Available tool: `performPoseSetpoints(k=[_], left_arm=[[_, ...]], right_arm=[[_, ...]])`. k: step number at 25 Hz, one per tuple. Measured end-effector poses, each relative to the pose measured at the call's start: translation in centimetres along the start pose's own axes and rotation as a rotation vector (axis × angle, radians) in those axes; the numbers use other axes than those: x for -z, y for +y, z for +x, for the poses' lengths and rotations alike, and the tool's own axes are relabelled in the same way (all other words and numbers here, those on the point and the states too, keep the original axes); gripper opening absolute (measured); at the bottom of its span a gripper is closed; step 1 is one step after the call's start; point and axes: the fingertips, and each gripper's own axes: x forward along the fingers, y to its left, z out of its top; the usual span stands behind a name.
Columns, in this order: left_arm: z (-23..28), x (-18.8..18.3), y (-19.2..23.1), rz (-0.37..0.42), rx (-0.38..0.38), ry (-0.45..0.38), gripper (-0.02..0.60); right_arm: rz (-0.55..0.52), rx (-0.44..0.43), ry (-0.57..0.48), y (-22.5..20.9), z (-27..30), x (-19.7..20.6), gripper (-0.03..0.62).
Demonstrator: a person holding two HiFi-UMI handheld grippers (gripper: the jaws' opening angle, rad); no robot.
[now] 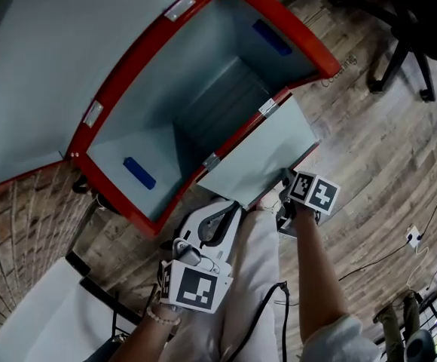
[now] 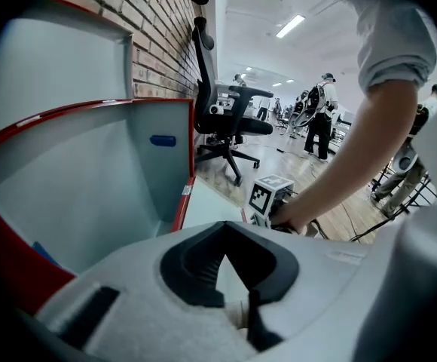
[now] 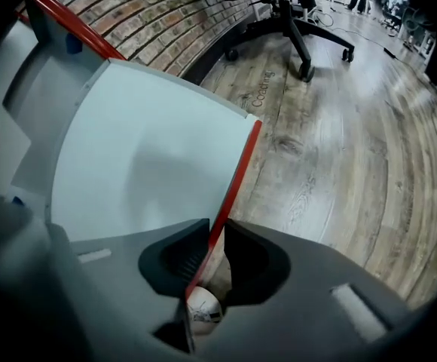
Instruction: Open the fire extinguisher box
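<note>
Slip risk: You are pinching only the thin red edge of the door. I think it could be sliding out of the jaws if you are tugging sideways and not along the door's swing.
Bump risk: The door is hanging just above your leg and near the left gripper. If the door is getting loose and dropping, it could be hitting them.
Right gripper: Your right gripper is pointing steeply down. Its jaws are clamping on the door's red edge, near the door's free corner, with one jaw on each side.
Left gripper: Its jaws are sitting together and holding nothing. It is waiting just beside the door, not touching it.
Box: The fire extinguisher box is sitting at the edge of the wooden floor, against the brick wall. Its other door is lying wide open, and no extinguisher is showing inside.
Progress: The box is looking nearly fully open.
</note>
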Motion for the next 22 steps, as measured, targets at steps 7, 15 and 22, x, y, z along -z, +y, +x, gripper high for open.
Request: performPoseSetpoints(k=[7,15,22], left_arm=[[0.3,0.8,0.7,-0.020,-0.019,-0.009,-0.002],[0.7,1.7,1.5,-0.059,-0.060,-0.012,-0.002],[0.2,0.4,1.3,-0.074,-0.068,-0.022,-0.002]], right_arm=[[-0.006,0.009,0.001,1.1,3.5,-0.7,0.077],[0.059,-0.024,-0.025,2.7,5.0,-1.4,0.075],[-0.061,-0.022,-0.094,3.3,1.4,-3.3,0.006]])
